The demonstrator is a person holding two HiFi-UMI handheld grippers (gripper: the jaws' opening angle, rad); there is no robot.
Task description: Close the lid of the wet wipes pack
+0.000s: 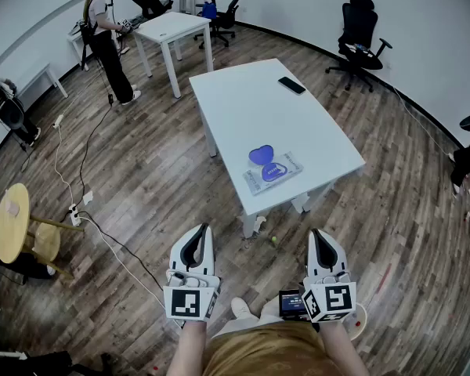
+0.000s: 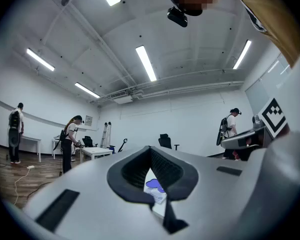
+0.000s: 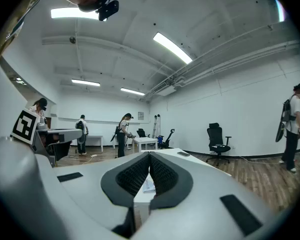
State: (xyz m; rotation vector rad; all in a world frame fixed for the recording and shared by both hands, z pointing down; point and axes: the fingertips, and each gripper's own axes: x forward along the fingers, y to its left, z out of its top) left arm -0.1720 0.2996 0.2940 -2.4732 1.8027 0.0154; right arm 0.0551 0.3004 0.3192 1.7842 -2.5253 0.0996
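Observation:
The wet wipes pack lies flat near the front edge of the white table, its blue lid flipped open toward the far side. Both grippers hang well short of the table, over the wooden floor near my body. My left gripper is shut with nothing in it, and so is my right gripper. In the left gripper view, the pack shows through the gap below the closed tips of the left gripper. The right gripper frames a corner of the pack the same way.
A black phone lies at the table's far end. A small green ball sits on the floor by the table leg. A second white table, a person, office chairs, a yellow round table and floor cables surround.

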